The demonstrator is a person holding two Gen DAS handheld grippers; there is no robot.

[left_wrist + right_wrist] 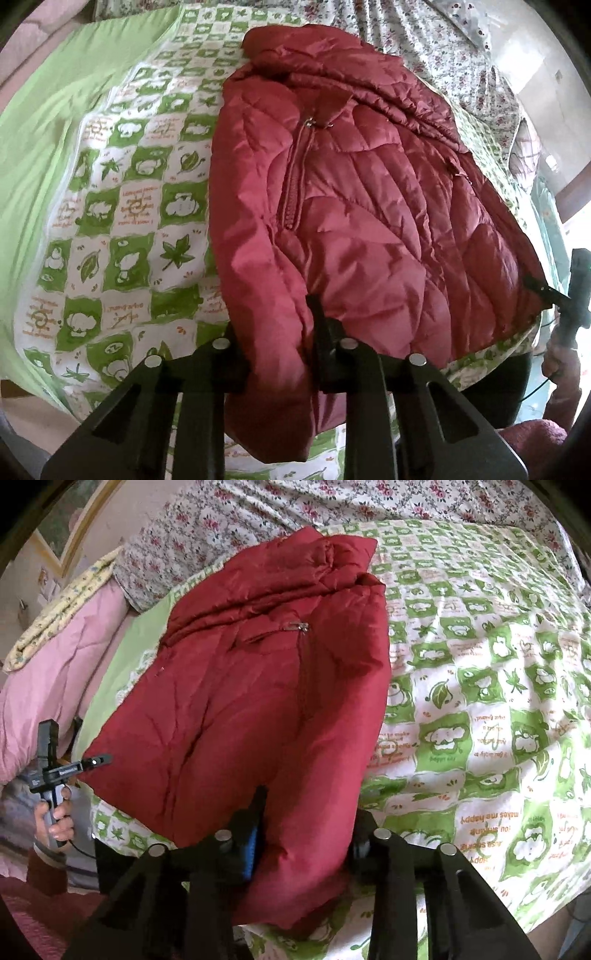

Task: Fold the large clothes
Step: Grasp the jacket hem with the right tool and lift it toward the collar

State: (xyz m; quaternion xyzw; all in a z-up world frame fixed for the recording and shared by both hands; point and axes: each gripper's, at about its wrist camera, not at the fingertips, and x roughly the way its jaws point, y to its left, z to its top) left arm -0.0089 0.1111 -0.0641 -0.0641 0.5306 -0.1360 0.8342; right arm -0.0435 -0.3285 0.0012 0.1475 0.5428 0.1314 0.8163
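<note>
Jacket: the red quilted jacket [354, 206] is lying front-up with its zipper closed, filling the centre of the left wrist view and, in the right wrist view, the centre-left of the frame [258, 701]. Its collar end is pointing toward the top of both frames and its hem toward the bottom.

Left gripper: the left gripper [273, 328] is closing narrow on the hem corner at the lower centre of its frame — a thick fold of red fabric is sitting between the two fingers.

Right gripper: the right gripper [306, 827] is pinching the other hem corner at the lower centre of its frame, and the padded cloth is filling the gap, so the jaws are staying partly apart.

Step in hand: I am judging that both hem corners are being taken so the lower part can go up toward the collar.

How to do it well: the two hands should be lifting together and at the same level — otherwise the slippery padded cloth is twisting and the fold line is going crooked. The grip should be taking all layers, not only the shiny outer one.

Bed cover: the green and white checked sheet [122, 206] is lying under the jacket.

Further out: a flowered quilt [236, 520] is bunching along the top of the frame.
</note>
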